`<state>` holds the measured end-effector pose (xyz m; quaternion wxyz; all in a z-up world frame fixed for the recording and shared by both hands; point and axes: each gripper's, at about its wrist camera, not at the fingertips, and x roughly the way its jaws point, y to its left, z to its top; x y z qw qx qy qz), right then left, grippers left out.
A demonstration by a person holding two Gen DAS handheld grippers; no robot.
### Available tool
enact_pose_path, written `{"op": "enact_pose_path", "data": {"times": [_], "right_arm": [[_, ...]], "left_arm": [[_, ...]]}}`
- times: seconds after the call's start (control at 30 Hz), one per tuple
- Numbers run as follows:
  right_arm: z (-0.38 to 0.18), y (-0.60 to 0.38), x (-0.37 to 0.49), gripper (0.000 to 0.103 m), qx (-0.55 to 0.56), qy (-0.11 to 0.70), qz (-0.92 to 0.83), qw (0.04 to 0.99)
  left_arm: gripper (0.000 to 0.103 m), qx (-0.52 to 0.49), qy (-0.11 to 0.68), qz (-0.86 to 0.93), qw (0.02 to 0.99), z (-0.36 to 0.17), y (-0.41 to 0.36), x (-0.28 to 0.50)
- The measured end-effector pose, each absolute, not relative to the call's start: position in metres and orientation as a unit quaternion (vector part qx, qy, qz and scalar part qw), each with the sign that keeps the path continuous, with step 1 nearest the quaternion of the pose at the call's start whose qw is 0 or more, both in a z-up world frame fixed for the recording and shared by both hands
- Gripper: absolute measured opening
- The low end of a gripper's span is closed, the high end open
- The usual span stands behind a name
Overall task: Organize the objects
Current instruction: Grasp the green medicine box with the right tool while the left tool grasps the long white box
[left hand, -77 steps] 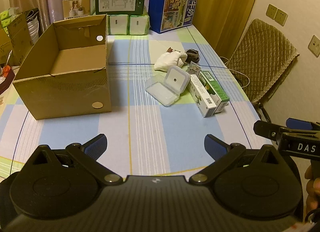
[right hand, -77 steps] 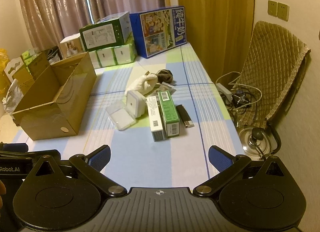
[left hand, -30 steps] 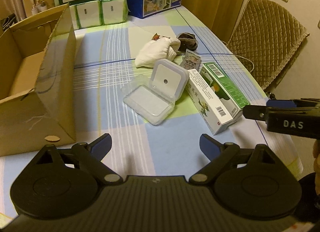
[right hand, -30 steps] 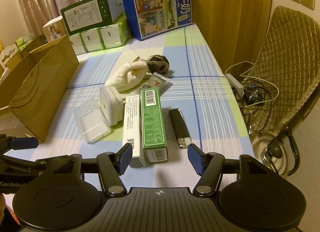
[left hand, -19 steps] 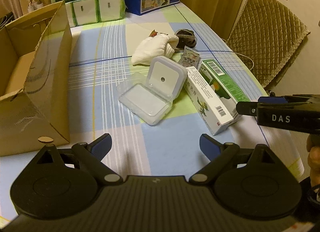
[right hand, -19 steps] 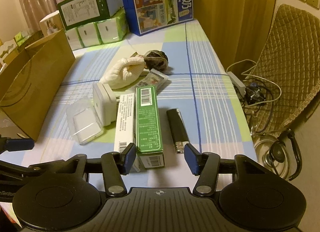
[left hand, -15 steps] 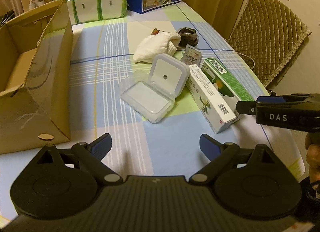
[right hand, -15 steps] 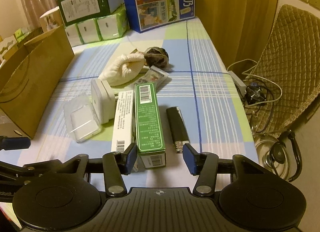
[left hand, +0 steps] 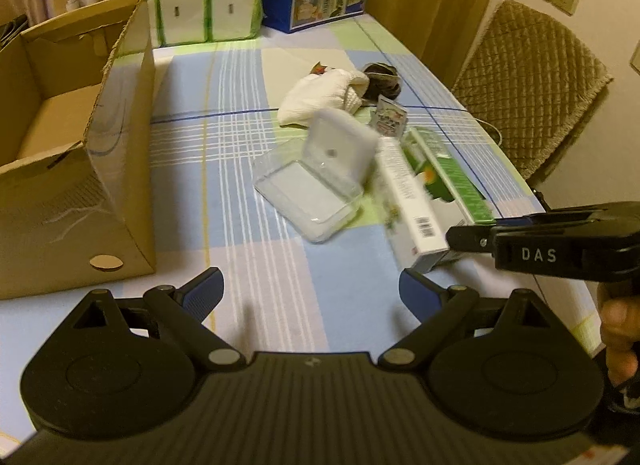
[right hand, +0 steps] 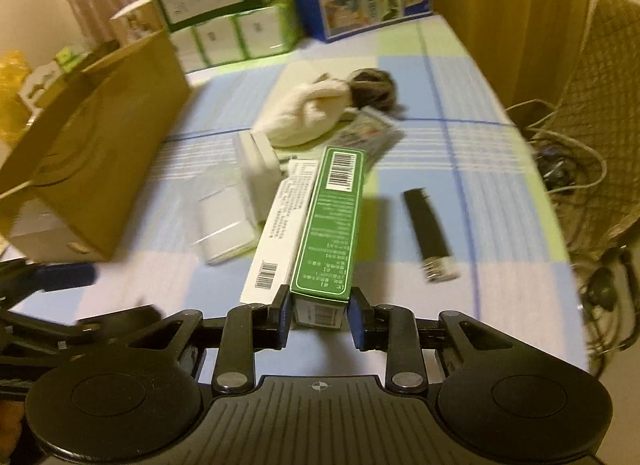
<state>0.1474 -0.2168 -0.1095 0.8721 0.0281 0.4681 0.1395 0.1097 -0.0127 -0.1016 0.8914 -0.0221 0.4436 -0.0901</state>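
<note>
long cartons: 2 | right gripper [right hand: 319, 316]: jaws clamp near end of green carton [right hand: 330, 225] | left gripper [left hand: 312, 291]: jaws wide, empty | cardboard box [left hand: 76, 153]: 1, left of them

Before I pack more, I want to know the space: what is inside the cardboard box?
The left wrist view shows the open cardboard box with a bare brown floor and back wall, no items. Its near corner is hidden behind the front wall.
</note>
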Motion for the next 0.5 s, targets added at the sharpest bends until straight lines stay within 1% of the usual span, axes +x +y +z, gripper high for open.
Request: {"op": "enact_pose_path", "data": {"times": [0.1, 0.17, 0.27, 0.3, 0.5], "right_arm": [[-0.11, -0.219, 0.144, 0.026, 0.02, 0.467, 0.121, 0.876], [-0.111, -0.225, 0.142, 0.026, 0.023, 0.467, 0.112, 0.877], [-0.11, -0.238, 0.141, 0.026, 0.037, 0.465, 0.097, 0.879], [-0.111, -0.243, 0.14, 0.026, 0.043, 0.464, 0.095, 0.879], [-0.109, -0.256, 0.138, 0.026, 0.063, 0.466, 0.095, 0.878]], "left_arm": [[0.089, -0.017, 0.437, -0.11, 0.892, -0.104, -0.018, 0.111], [0.081, -0.012, 0.433, -0.127, 0.892, -0.105, -0.027, 0.115], [0.071, -0.012, 0.43, -0.148, 0.891, -0.11, -0.043, 0.125], [0.069, -0.014, 0.427, -0.153, 0.891, -0.111, -0.047, 0.129], [0.048, -0.015, 0.425, -0.175, 0.888, -0.121, -0.07, 0.152]]}}
